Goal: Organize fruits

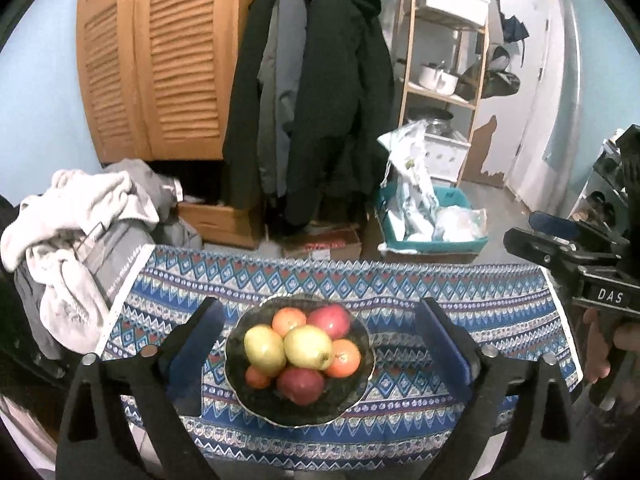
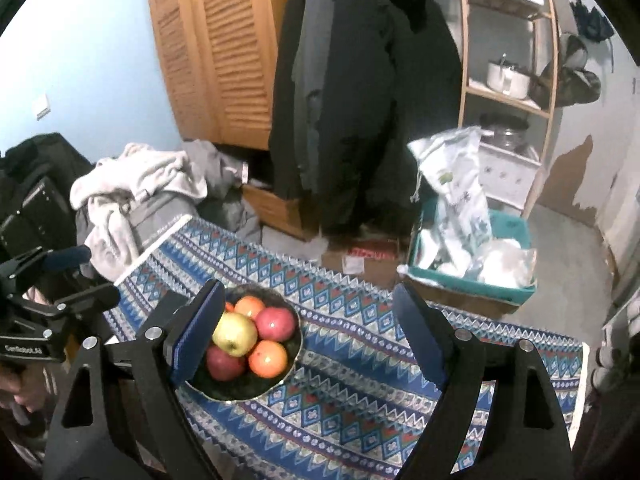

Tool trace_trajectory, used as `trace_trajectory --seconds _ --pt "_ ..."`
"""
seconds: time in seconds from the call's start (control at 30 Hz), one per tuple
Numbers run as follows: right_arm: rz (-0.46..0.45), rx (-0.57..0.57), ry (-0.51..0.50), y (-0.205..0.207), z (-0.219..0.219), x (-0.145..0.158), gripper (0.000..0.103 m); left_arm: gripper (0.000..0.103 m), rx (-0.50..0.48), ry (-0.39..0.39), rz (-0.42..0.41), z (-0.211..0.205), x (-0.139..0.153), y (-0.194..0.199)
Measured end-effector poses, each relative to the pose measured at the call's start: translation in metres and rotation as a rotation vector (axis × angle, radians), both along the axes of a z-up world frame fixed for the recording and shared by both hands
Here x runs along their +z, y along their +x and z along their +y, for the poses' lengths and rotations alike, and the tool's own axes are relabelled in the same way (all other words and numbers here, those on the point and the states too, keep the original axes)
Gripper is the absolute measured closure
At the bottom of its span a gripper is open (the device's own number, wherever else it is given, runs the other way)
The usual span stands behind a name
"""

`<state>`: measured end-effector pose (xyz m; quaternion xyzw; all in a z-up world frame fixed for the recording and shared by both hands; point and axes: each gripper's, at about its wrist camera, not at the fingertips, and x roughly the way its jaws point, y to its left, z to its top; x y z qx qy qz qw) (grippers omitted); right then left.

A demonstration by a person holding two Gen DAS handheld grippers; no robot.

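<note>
Left gripper (image 1: pixel 320 344): held wide apart, nothing gripped; the bowl is framed between its fingers.
Right gripper (image 2: pixel 308 340): spread wide, nothing gripped; raised over the tablecloth (image 2: pixel 360 380) just right of the bowl.
Bowl (image 1: pixel 356 396): dark, set on the patterned tablecloth.
Fruit: yellow apples (image 1: pixel 308 346), red apples (image 1: pixel 300 386) and oranges (image 1: pixel 344 358) are piled inside the bowl.

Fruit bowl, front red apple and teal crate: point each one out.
fruit bowl (image 1: pixel 352 396), left wrist view, on its dark bare rim at the right.
front red apple (image 1: pixel 301 385), left wrist view, middle of its skin.
teal crate (image 2: pixel 464 283), right wrist view, on its front wall.
</note>
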<state>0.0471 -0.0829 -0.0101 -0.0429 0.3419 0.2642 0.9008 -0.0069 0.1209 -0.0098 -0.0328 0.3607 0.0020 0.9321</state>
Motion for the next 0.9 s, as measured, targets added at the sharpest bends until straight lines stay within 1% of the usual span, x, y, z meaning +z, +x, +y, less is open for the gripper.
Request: trace_trajectory --seconds 0.13,0.33,0.47,0.6,0.9 --pt "-0.038 -0.002 0.019 -0.008 -0.006 0.012 0.018 0.002 -0.007 0.013 -0.035 -0.008 0.012 -0.004" --pt "-0.084 -0.026 0.023 -0.017 -0.015 0.026 0.018 0.001 -0.014 0.004 -0.062 -0.017 0.023 -0.009" --pt "-0.092 -0.034 0.027 -0.019 -0.022 0.028 0.018 0.001 -0.005 0.010 -0.086 -0.019 0.030 -0.011" --pt "-0.097 -0.047 0.024 -0.020 -0.026 0.027 0.018 0.001 0.002 -0.004 -0.106 -0.020 0.035 -0.013" --pt "-0.098 -0.057 0.025 -0.021 -0.033 0.028 0.018 0.001 -0.012 0.006 -0.111 -0.030 0.036 -0.015"
